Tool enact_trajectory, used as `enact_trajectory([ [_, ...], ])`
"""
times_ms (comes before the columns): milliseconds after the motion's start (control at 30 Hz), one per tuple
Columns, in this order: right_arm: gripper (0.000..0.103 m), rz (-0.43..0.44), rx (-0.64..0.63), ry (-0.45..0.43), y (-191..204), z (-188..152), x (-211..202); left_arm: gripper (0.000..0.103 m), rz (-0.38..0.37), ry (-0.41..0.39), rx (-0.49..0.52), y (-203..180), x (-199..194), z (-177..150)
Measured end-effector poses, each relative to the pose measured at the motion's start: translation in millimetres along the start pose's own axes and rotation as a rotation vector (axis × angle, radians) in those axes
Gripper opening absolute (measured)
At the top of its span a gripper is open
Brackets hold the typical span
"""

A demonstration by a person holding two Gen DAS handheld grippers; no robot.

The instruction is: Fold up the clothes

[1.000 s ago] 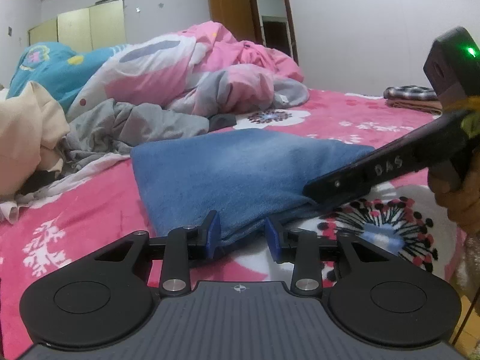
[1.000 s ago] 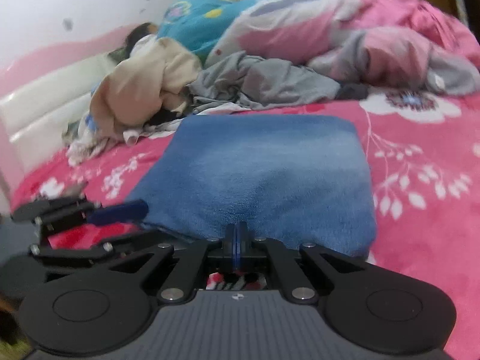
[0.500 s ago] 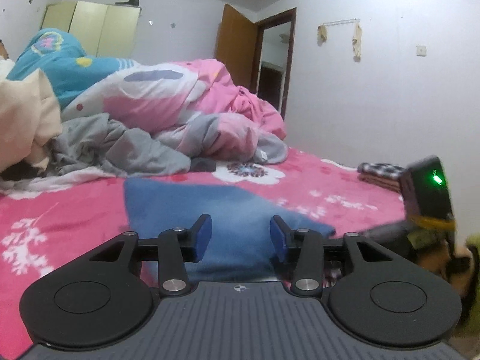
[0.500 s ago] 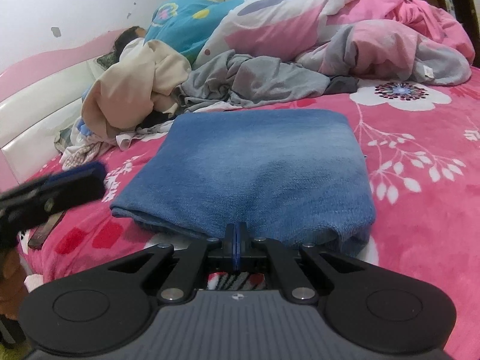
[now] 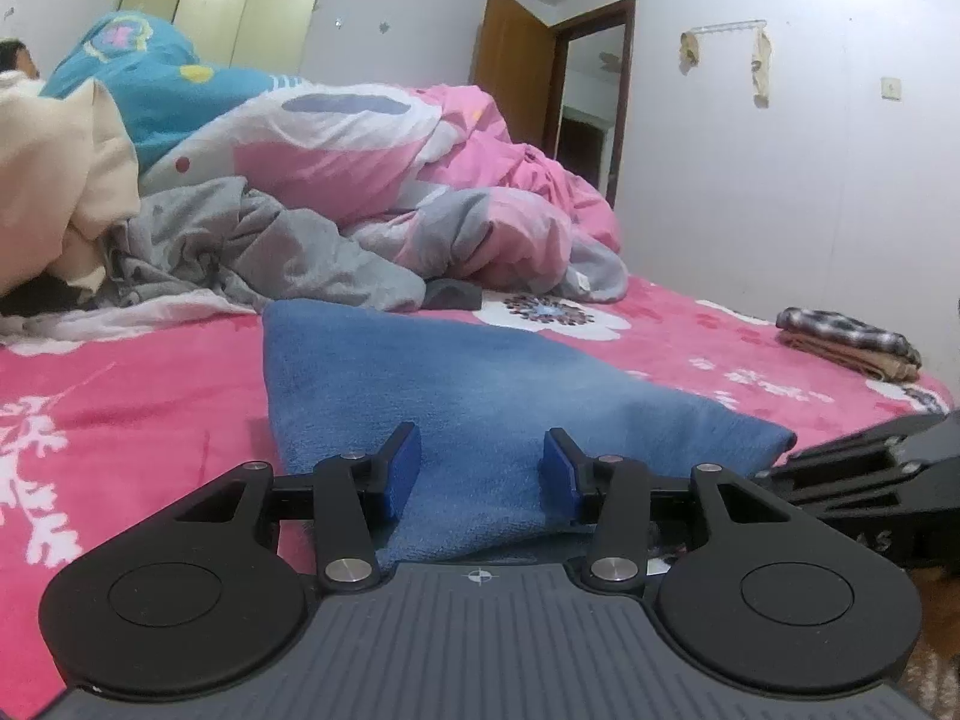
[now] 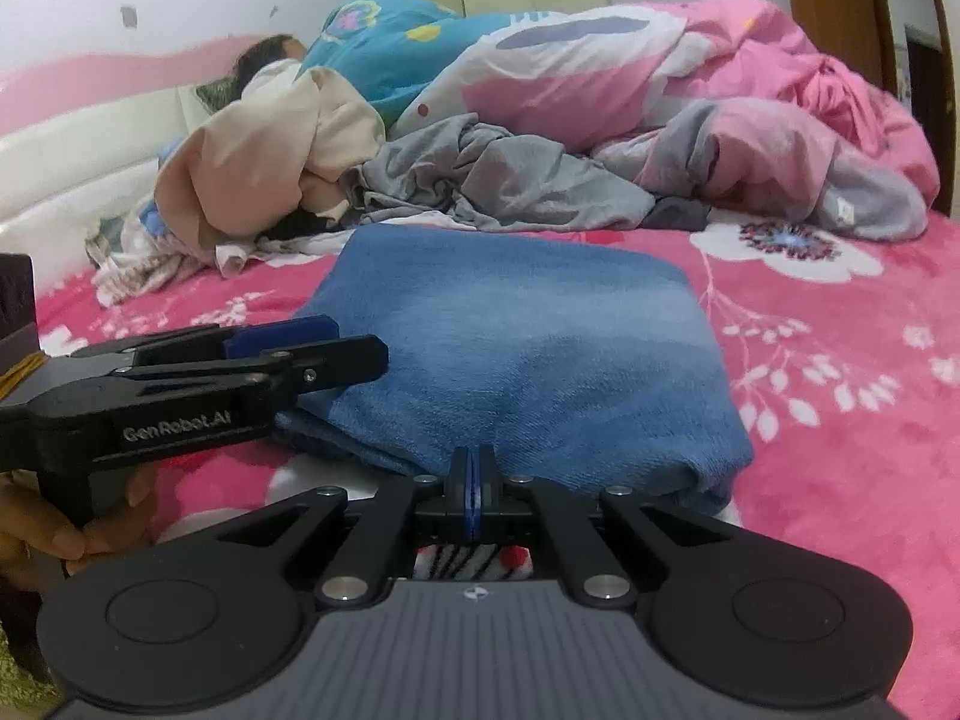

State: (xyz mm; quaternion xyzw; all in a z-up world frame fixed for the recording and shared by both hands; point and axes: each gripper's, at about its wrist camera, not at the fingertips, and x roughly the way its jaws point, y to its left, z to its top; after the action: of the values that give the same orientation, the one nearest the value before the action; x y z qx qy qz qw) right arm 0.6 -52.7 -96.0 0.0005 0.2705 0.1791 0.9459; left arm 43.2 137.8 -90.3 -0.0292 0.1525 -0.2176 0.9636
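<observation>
Meanwhile, the left gripper is straddling the folded blue towel unclenched, apparently readying a fold, while the right gripper is sitting clenched empty at its near edge.

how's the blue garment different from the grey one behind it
The blue garment lies folded flat with neat edges near the grippers; the grey garment sits crumpled in a heap further back against the bedding. The blue one looks fleecy, the grey one thin and wrinkled. Both rest on the pink floral blanket.
</observation>
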Motion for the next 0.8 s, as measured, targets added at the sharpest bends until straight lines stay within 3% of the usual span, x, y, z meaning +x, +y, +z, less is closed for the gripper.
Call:
enact_trajectory([
  [133, 0.000, -0.027, 0.002, -0.071, 2.1, 15.8, -23.2, 0.045, -0.007, 0.001, -0.012, 2.0, 1.7, 0.6],
  [233, 0.000, -0.097, 0.060, -0.140, -12.4, 30.0, -41.2, 0.045, -0.006, 0.000, -0.010, 1.8, 1.5, 0.3],
  [300, 0.000, -0.136, 0.119, -0.137, -29.2, 31.2, -43.3, 0.045, -0.006, 0.001, -0.008, 1.5, 1.5, 0.3],
  [433, 0.000, -0.107, 0.250, 0.042, -55.5, 7.2, -17.3, 0.046, -0.005, 0.002, -0.002, 0.7, 1.7, 0.3],
  [500, 0.000, -0.092, 0.252, 0.079, -51.9, -3.3, -7.0, 0.046, 0.000, 0.001, 0.004, -0.1, 1.9, 0.3],
  [633, 0.000, -0.134, 0.157, 0.093, -37.6, -2.3, -1.2, 0.047, 0.002, -0.001, 0.001, 0.2, 1.1, 0.0],
  [800, 0.000, -0.116, 0.180, 0.096, -37.9, 2.1, -20.8, 0.048, 0.008, -0.002, 0.002, 0.0, 0.9, 0.3],
])
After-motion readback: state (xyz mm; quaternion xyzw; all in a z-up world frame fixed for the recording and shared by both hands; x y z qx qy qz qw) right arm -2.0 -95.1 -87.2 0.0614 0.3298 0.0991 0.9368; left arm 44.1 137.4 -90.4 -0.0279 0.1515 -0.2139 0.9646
